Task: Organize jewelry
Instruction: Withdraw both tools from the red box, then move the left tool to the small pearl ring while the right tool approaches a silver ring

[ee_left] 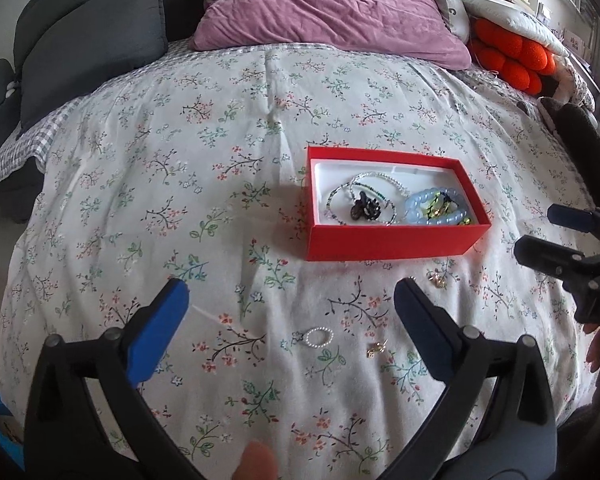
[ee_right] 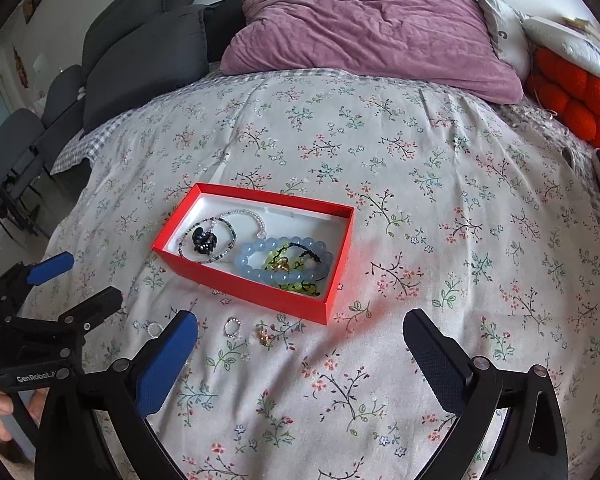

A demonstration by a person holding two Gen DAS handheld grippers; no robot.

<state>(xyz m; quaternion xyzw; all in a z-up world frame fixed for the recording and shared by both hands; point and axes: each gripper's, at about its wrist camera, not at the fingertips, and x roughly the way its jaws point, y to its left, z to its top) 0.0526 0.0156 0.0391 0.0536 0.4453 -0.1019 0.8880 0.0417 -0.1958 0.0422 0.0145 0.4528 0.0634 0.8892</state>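
A red box [ee_left: 388, 240] [ee_right: 236, 284] lies on the floral bedspread. It holds bead necklaces, a black clip [ee_left: 365, 206] and a light blue bead bracelet [ee_left: 436, 208] [ee_right: 284, 260]. In front of it lie a small pearl ring [ee_left: 317, 337] [ee_right: 154, 328], a gold earring [ee_left: 377, 348], another gold piece [ee_left: 437, 280] [ee_right: 265, 336] and a second small ring [ee_right: 233, 326]. My left gripper [ee_left: 290, 296] is open and empty just behind the pearl ring. My right gripper [ee_right: 300, 326] is open and empty in front of the box; it shows in the left wrist view [ee_left: 540, 228].
A purple pillow [ee_left: 324, 8] lies at the head of the bed, dark grey cushions [ee_left: 84, 40] at the left, an orange knotted cushion [ee_left: 512, 56] at the right. The bedspread [ee_left: 180, 200] is soft and wrinkled.
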